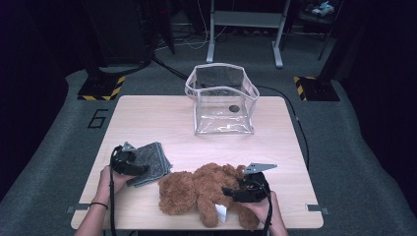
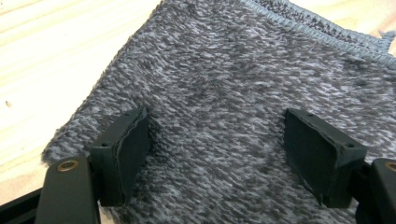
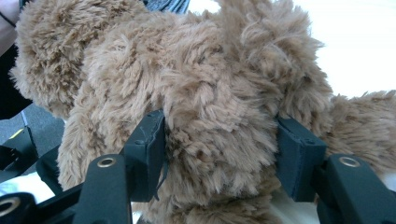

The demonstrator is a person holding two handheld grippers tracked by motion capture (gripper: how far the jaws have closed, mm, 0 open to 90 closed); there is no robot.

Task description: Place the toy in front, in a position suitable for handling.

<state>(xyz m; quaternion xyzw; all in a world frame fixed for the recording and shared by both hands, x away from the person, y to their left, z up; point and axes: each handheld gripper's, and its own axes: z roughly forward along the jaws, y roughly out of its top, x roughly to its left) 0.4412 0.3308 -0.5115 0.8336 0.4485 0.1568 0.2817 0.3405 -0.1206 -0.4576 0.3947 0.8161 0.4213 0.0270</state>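
Observation:
A brown plush teddy bear [image 1: 192, 189] lies on its side near the front edge of the wooden table [image 1: 147, 118]. My right gripper [image 1: 228, 191] comes at it from the right. In the right gripper view the bear [image 3: 210, 93] bulges between the two pads, which press into the fur on both sides, so the right gripper [image 3: 219, 154] is shut on it. A folded grey knitted cloth [image 1: 155, 157] lies at the front left. My left gripper [image 1: 140, 168] rests on it. Its jaws stand wide open over the flat cloth [image 2: 233, 70], and the left gripper [image 2: 217, 154] pinches nothing.
A clear plastic bag [image 1: 222, 98] with a pink rim stands open at the back middle of the table. Bare wood lies between it and the bear. A white tag [image 1: 221, 212] sticks out under the bear. Black stands and cables lie on the floor behind.

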